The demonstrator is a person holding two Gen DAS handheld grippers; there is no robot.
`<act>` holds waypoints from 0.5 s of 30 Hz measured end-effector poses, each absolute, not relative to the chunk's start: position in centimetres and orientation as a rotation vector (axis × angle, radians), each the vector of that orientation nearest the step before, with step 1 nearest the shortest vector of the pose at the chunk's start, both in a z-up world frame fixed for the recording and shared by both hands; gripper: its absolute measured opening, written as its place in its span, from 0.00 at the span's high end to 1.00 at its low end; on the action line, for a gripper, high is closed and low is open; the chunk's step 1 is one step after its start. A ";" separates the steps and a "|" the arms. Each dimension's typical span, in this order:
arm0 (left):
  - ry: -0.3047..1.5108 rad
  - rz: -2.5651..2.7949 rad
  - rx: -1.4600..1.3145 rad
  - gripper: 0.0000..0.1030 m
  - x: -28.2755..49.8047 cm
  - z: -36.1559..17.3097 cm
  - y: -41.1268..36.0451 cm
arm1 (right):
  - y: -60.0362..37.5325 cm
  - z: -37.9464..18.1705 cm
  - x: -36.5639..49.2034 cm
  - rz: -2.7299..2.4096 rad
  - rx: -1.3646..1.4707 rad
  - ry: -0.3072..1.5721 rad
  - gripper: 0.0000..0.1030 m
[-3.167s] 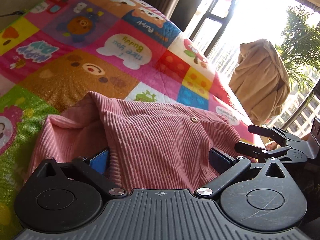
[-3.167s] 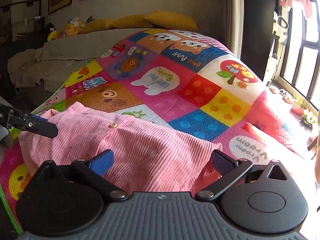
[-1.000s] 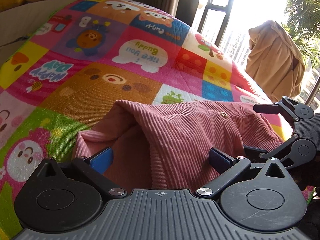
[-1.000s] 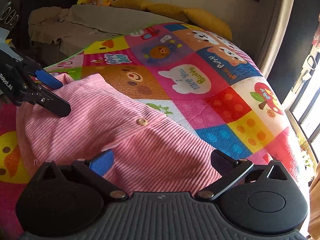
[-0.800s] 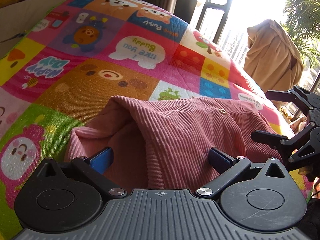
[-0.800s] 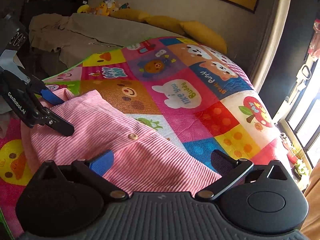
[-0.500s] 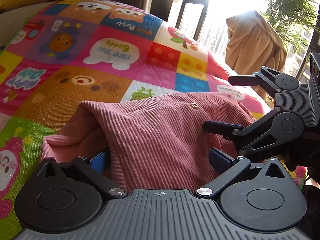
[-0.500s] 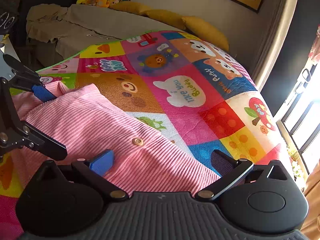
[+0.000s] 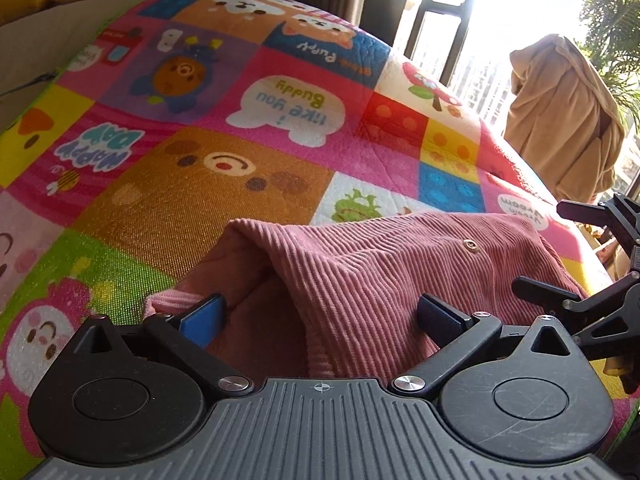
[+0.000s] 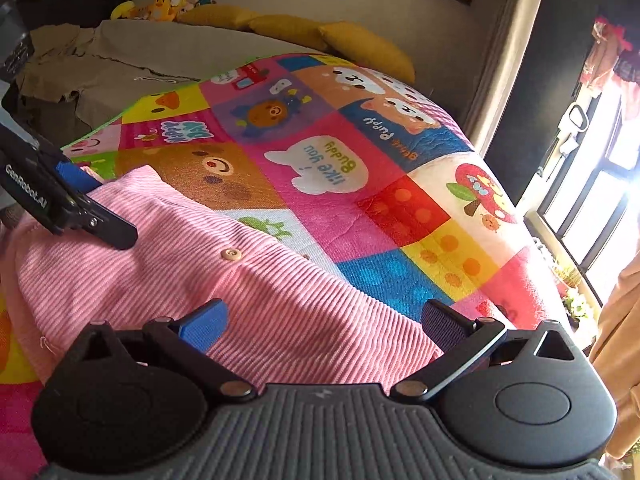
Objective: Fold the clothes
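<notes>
— Though it lies bunched on the patchwork quilt, how is the pink corduroy garment listed?
— Item: soft, light, limp; ribbed, so likely not slippery. One button showing.
— Grippers?
— Left gripper spread wide over its near edge; right gripper likewise spread, holding nothing.
— Best hold?
— Probably the doubled hem or corners.

The pink ribbed corduroy garment looks soft and matt, with one smooth pale button; the patchwork cartoon-print quilt is stitched, slightly shiny cloth; the left gripper is matt black plastic, scuffed, with bright metal rivets and textured blue pads
</notes>
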State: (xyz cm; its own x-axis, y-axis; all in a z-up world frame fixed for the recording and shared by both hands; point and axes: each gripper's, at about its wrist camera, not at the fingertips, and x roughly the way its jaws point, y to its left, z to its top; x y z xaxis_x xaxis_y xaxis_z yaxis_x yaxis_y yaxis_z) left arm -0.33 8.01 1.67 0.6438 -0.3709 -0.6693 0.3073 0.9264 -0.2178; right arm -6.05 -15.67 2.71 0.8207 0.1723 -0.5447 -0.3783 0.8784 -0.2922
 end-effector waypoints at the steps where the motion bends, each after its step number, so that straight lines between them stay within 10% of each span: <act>1: 0.774 -0.392 -0.099 0.00 -0.2 1.4 8.0 | -15.5 2.2 -5.8 0.309 -0.410 0.553 0.00; 15: 0.772 -0.308 -0.202 0.00 -4.4 2.8 13.8 | -17.9 1.2 -7.6 0.329 -0.374 0.637 0.00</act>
State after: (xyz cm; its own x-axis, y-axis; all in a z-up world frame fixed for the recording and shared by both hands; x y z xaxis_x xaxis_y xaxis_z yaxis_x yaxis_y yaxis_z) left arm -4.45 13.76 2.83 0.6751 -0.3452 -0.6520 0.1988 0.9362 -0.2897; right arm -7.63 -17.87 1.19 0.7566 0.1816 -0.6281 -0.4071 0.8826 -0.2352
